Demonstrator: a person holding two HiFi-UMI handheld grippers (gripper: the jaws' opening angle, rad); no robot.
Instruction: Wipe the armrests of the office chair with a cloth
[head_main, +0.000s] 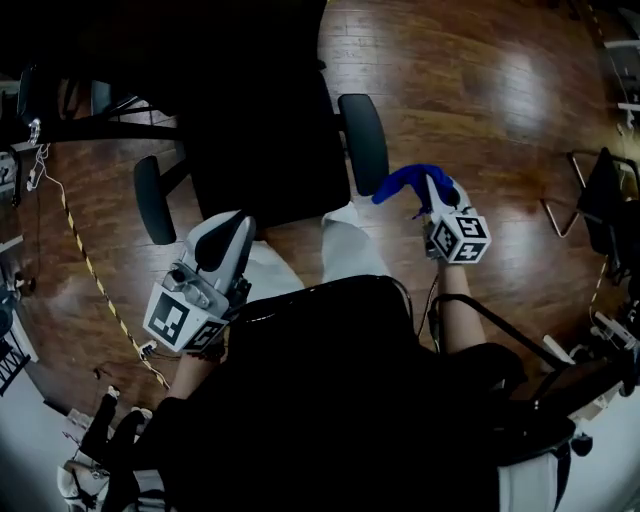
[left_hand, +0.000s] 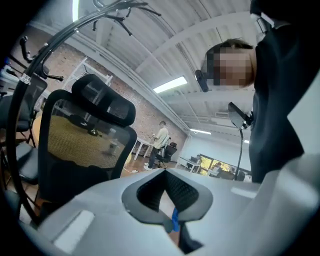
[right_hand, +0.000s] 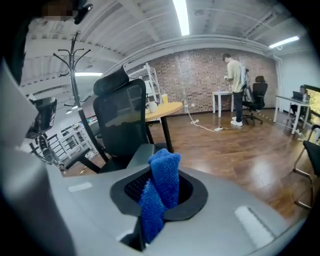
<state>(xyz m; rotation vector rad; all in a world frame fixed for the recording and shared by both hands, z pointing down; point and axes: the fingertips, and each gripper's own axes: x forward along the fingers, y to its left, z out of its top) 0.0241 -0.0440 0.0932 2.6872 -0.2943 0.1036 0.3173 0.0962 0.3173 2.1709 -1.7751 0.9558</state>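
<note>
Right gripper (head_main: 432, 195) is clamped on the blue cloth (head_main: 405, 182). The cloth's long axis runs sideways, its free end just beside the near end of one armrest (head_main: 362, 143). Left gripper (head_main: 225, 240): jaws together, empty, near the other armrest (head_main: 152, 200). Open wood floor (head_main: 480, 100) lies beyond the cloth.

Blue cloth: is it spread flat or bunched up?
Bunched. The blue cloth is a narrow folded wad pinched between the jaws of the right gripper, its end sticking up past them.

Left claw (head_main: 228, 235) seemingly closed, right claw (head_main: 432, 188) clamped on cloth (head_main: 400, 183)
</note>
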